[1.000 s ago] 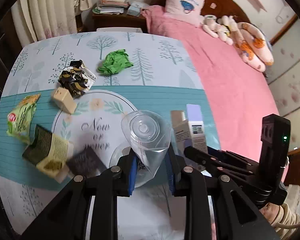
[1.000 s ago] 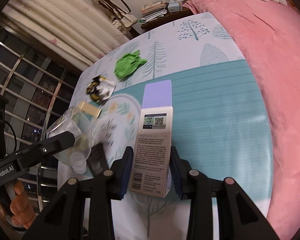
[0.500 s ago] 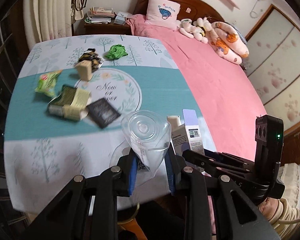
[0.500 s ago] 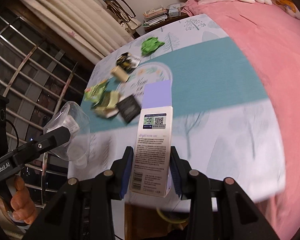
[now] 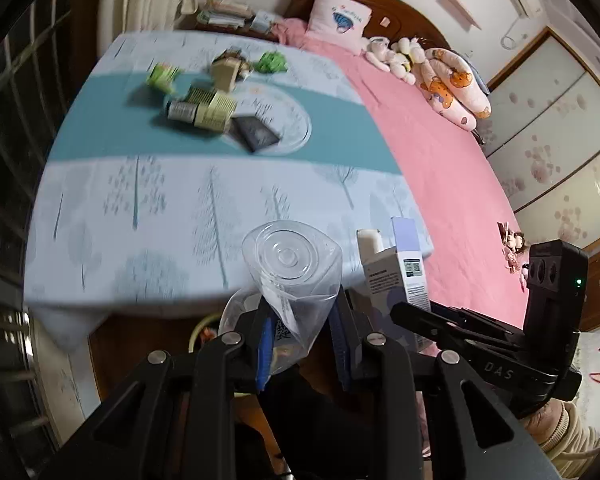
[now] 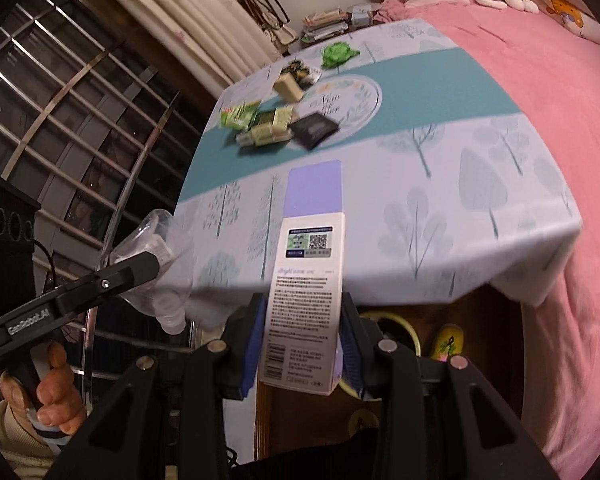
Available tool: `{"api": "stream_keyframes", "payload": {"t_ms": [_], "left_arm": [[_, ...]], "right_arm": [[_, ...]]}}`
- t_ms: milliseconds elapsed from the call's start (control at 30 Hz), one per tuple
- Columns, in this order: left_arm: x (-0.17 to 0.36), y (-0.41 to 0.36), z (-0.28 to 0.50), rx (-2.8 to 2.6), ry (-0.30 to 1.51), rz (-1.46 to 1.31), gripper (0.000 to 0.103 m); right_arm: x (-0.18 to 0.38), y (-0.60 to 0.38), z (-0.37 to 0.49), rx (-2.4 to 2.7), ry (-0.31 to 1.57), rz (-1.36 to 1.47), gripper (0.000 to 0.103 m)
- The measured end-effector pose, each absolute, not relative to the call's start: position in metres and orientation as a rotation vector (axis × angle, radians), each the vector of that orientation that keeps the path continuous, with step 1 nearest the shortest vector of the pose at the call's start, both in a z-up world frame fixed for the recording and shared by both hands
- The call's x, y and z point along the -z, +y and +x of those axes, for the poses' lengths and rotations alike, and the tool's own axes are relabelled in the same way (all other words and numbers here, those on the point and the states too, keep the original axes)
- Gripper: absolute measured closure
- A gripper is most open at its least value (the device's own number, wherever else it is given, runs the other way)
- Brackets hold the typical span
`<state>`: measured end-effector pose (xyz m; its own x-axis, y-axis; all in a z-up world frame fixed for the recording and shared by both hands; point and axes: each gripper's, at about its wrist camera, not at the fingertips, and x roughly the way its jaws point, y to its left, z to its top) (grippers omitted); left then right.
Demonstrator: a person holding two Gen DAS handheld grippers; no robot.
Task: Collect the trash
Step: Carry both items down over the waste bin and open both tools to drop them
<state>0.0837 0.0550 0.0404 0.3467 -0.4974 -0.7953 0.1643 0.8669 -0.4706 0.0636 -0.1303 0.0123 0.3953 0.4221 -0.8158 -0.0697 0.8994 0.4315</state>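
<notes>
- Pinching a crushed clear plastic bottle between its blue pads, the left gripper points steeply down past the near edge of the table; the bottle's base faces away from the camera.
- Right gripper: jaws clamped on the sides of a tall white-and-lavender carton, which stands upright between them, QR label toward the lens.
- Left hand: fingers wrapped round the handle, cream sleeve at the wrist; the two grippers sit side by side, near each other.
- Table surface: a pale tree-print cloth with a teal band; remaining litter lies well apart from both grippers at the far side: a green wrapper, a striped box, a dark sachet, a beige box, a crumpled green paper.
- Room: a pink-covered bed touching the table's right side, with plush toys and a pillow at its head; cream curtains and a barred window on the left.
- Floor below the table edge: a yellow-rimmed bin, mostly hidden.
</notes>
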Motion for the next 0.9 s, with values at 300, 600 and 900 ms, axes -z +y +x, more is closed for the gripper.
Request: {"api": "stream_keyframes", "payload": {"t_ms": [300, 600, 900], "left_arm": [[0.005, 0.058, 0.054, 0.408, 1.242, -0.406, 0.080], [0.092, 0.023, 0.037, 0.347, 1.380, -0.434, 0.080], [0.219, -0.017, 0.045, 0.270, 1.480, -0.456, 0.079]], "right_arm": [[0.014, -0.120, 0.031, -0.332, 1.232, 0.312, 0.068], [0.090, -0.124, 0.023, -0.342, 1.377, 0.295, 0.068], [0.213, -0.140, 0.028, -0.315, 1.503, 0.303, 0.068]]}}
